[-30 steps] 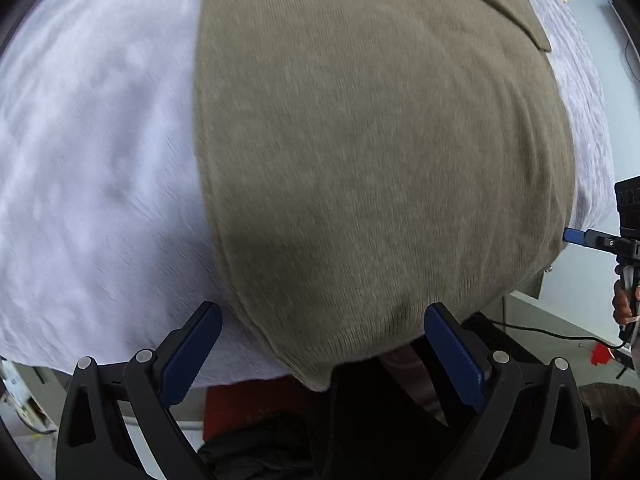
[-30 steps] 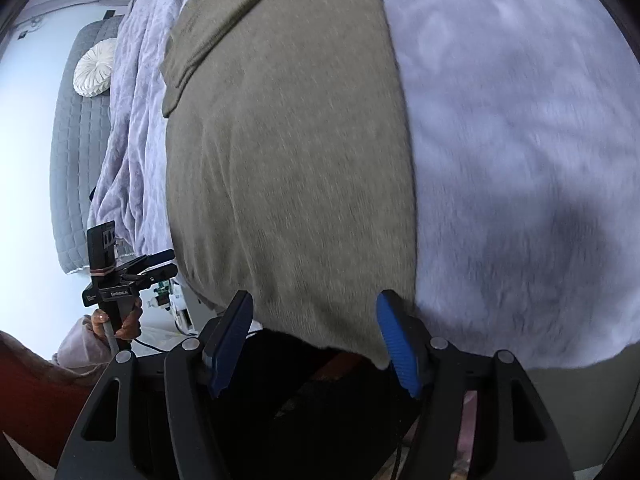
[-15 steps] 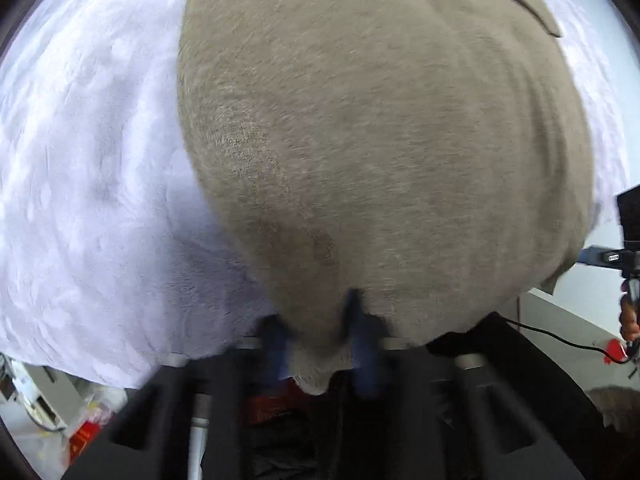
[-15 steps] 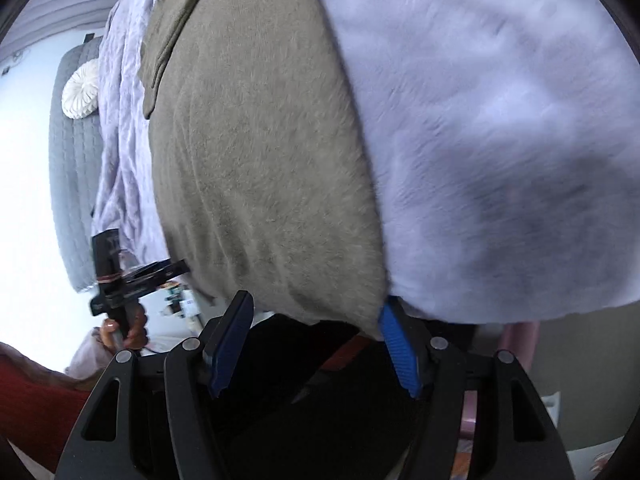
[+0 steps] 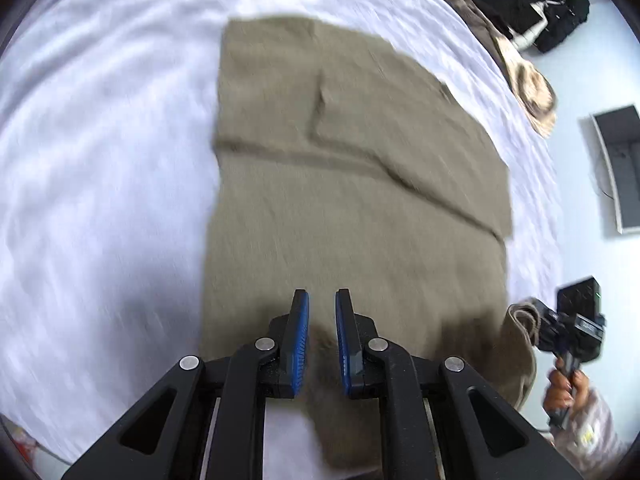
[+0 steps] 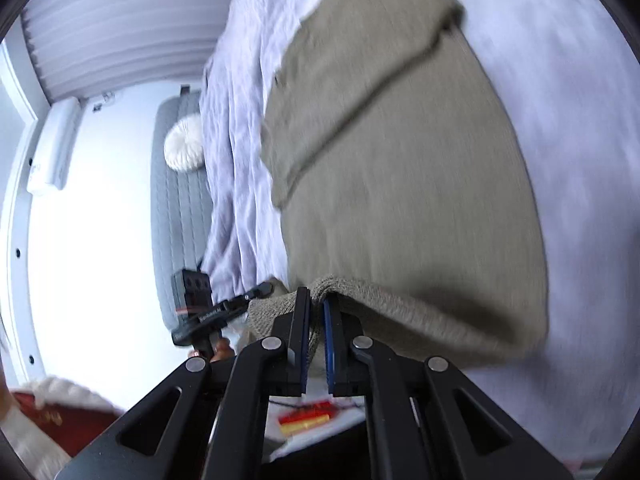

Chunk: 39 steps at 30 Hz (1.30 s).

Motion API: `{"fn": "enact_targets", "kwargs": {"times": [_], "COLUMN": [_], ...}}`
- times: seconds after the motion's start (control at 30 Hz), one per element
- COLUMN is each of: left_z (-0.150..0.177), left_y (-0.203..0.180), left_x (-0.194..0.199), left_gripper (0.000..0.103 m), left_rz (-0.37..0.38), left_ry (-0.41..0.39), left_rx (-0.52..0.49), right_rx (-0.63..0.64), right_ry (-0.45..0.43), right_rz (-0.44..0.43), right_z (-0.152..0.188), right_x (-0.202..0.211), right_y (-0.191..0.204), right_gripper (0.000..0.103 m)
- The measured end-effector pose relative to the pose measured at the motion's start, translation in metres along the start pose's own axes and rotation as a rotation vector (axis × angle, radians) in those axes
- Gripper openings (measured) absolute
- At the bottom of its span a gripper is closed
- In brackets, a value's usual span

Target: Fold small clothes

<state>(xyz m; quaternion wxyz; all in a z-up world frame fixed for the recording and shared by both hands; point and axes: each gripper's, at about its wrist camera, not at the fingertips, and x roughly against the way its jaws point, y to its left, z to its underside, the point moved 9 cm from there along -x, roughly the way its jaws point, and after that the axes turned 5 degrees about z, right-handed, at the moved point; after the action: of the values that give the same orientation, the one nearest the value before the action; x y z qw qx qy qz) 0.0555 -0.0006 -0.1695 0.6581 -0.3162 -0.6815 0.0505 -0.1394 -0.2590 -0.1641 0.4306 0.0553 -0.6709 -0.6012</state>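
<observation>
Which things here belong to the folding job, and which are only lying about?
Belong to the job:
- olive garment
- left gripper
- right gripper
- white bedspread

Lying about:
- black clothes
- tan cloth
- round cushion

I can't see where the olive garment ends: its near hem runs under the left gripper fingers. Motion blur smears the bed.

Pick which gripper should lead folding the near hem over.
Right, probably: the right gripper plainly pinches a lifted hem fold of the olive garment. The left gripper is closed on cloth too, but its hold is harder to see.
</observation>
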Motion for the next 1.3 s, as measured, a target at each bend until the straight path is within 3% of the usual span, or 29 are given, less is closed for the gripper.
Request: {"fn": "enact_targets", "kwargs": {"times": [0.07, 0.13, 0.17, 0.2, 0.27, 0.3, 0.33, 0.37, 0.5, 0.67, 0.7, 0.73, 0.77, 0.8, 0.83, 0.9, 1.07, 1.17, 1.3], "left_z": [-0.027, -0.041, -0.047, -0.048, -0.047, -0.044, -0.039, -0.033, -0.018, -0.014, -0.013, -0.015, -0.012, -0.010, -0.008, -0.006, -0.023, -0.059, -0.115], "left_y": [0.008, 0.022, 0.025, 0.028, 0.027, 0.026, 0.024, 0.023, 0.001, -0.010, -0.010, -0.010, -0.011, -0.012, -0.014, -0.021, -0.035, -0.049, -0.071], "left_x": [-0.005, -0.005, -0.002, 0.004, 0.016, 0.018, 0.017, 0.013, -0.034, -0.076, -0.080, -0.084, -0.085, -0.082, -0.075, -0.056, 0.011, 0.048, 0.057], "left_gripper": [0.016, 0.021, 0.038, 0.065, 0.077, 0.077, 0.077, 0.077, 0.077, 0.076, 0.061, 0.044, 0.014, 0.008, 0.008, 0.008, 0.008, 0.008, 0.008], "left_rz": [-0.066, -0.186, -0.216, -0.243, -0.267, -0.271, -0.261, -0.249, -0.206, -0.188, -0.208, -0.235, -0.252, -0.260, -0.265, -0.255, -0.197, -0.191, -0.212], "left_ry": [-0.041, -0.049, -0.055, -0.060, -0.102, -0.098, -0.075, -0.054, 0.081, 0.187, 0.193, 0.197, 0.207, 0.204, 0.180, 0.125, -0.031, -0.164, -0.299], "left_rx": [0.007, -0.013, -0.027, -0.049, -0.095, -0.125, -0.153, -0.169, -0.268, -0.310, -0.325, -0.350, -0.370, -0.375, -0.383, -0.397, -0.342, -0.350, -0.397], "right_rx": [-0.036, -0.071, -0.073, -0.062, 0.005, 0.056, 0.104, 0.162, 0.343, 0.394, 0.394, 0.389, 0.392, 0.428, 0.470, 0.534, 0.569, 0.622, 0.671], "right_ry": [-0.044, -0.059, -0.054, -0.041, -0.045, -0.057, -0.072, -0.090, -0.080, -0.018, -0.005, 0.010, 0.035, 0.048, 0.050, 0.013, -0.136, -0.218, -0.308], "right_rz": [0.019, 0.081, 0.128, 0.174, 0.261, 0.309, 0.350, 0.389, 0.550, 0.639, 0.655, 0.666, 0.683, 0.719, 0.755, 0.787, 0.752, 0.741, 0.751], "right_z": [-0.027, -0.049, -0.057, -0.059, -0.059, -0.056, -0.055, -0.052, -0.053, -0.072, -0.072, -0.071, -0.068, -0.063, -0.057, -0.046, -0.044, -0.064, -0.114], "right_x": [-0.004, -0.008, -0.007, -0.008, -0.002, 0.003, 0.008, 0.013, 0.014, -0.009, -0.017, -0.022, -0.029, -0.033, -0.034, -0.026, 0.019, 0.038, 0.043], "right_y": [-0.006, -0.020, -0.024, -0.025, -0.021, -0.016, -0.010, -0.002, 0.012, -0.002, -0.006, -0.010, -0.014, -0.015, -0.014, -0.002, 0.042, 0.072, 0.101], "right_gripper": [0.006, 0.007, 0.010, 0.010, 0.012, 0.030, 0.068, 0.080, 0.083, 0.081, 0.077, 0.065, 0.055, 0.027, 0.009, 0.009, 0.007, 0.006, 0.006]}}
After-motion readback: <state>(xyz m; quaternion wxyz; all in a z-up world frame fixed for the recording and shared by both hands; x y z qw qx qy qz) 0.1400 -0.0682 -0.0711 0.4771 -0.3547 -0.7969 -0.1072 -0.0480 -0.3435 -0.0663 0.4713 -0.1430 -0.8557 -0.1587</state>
